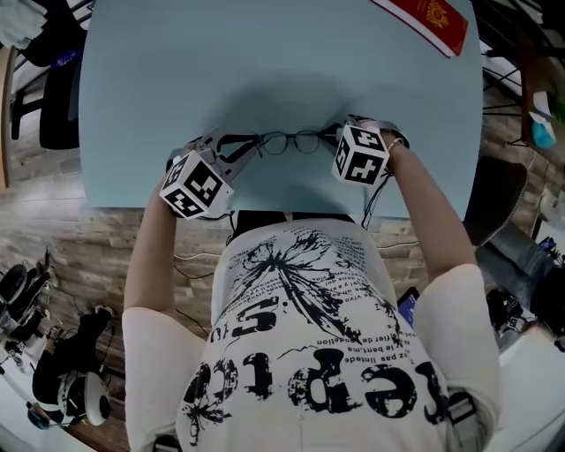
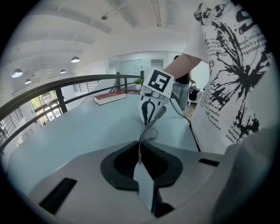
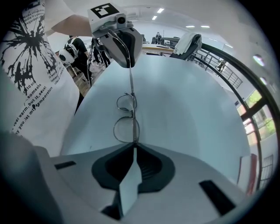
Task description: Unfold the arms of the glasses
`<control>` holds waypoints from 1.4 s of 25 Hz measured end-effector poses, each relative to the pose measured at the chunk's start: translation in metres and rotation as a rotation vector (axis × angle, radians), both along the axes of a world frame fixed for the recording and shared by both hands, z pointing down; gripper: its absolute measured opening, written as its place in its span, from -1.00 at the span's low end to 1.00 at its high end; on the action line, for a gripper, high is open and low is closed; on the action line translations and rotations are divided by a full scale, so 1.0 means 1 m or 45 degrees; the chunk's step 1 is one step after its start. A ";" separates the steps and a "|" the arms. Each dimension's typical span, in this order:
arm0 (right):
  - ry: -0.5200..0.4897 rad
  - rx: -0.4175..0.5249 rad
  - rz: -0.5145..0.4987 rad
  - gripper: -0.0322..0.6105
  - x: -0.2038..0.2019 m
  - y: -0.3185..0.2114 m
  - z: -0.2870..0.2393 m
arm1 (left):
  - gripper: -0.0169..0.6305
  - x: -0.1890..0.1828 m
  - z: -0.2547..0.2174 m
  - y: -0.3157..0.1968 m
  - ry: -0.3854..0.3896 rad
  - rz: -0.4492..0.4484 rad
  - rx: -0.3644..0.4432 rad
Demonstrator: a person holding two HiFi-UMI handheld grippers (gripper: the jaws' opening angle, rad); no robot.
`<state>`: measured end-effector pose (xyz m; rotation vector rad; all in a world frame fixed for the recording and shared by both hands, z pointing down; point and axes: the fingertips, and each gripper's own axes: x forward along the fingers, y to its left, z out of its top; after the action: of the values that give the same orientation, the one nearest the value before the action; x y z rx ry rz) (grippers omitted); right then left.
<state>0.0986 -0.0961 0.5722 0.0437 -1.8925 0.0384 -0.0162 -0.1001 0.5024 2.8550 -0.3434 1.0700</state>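
The big blue desk (image 1: 265,53) carries everything. Your shirt (image 1: 300,309) hangs over its near edge, just behind both grippers. A red book (image 1: 428,22) lies at the far right corner. It is well apart from your work, so it is not in the way.

Your right gripper (image 1: 335,137) has its jaws pressed together on one end of the frame, just beside a lens (image 3: 127,130). I think it keeps the glasses (image 1: 291,142) from sliding. Your left gripper (image 1: 245,146) has its jaws squeezed on a thin arm (image 2: 139,142) of the glasses. I think that is so you can swing the arm out.

The glasses are between the two grippers, by the middle of the near edge. I cannot tell if they touch the desk. Nothing on the desk blocks the arm. Only your two grippers are close to each other.
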 end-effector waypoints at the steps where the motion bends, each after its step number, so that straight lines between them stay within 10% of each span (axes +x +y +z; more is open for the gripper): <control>1: -0.001 0.000 0.005 -0.79 0.000 -0.001 0.000 | -0.86 -0.001 0.000 0.001 0.004 -0.006 -0.002; 7: 0.003 -0.002 0.052 -0.77 -0.003 -0.003 -0.002 | -0.86 0.002 -0.001 0.000 0.014 0.003 0.016; 12: -0.040 0.039 0.043 -0.34 -0.005 -0.001 -0.016 | -0.86 0.006 -0.001 0.002 0.016 0.027 0.030; 35: 0.074 0.017 -0.258 -0.67 -0.106 0.003 -0.007 | -0.86 0.003 -0.007 0.000 0.113 0.005 0.001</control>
<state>-0.0073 -0.0929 0.5650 -0.1369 -1.8303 -0.1124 -0.0134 -0.1003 0.4949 2.8930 -0.3323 0.9401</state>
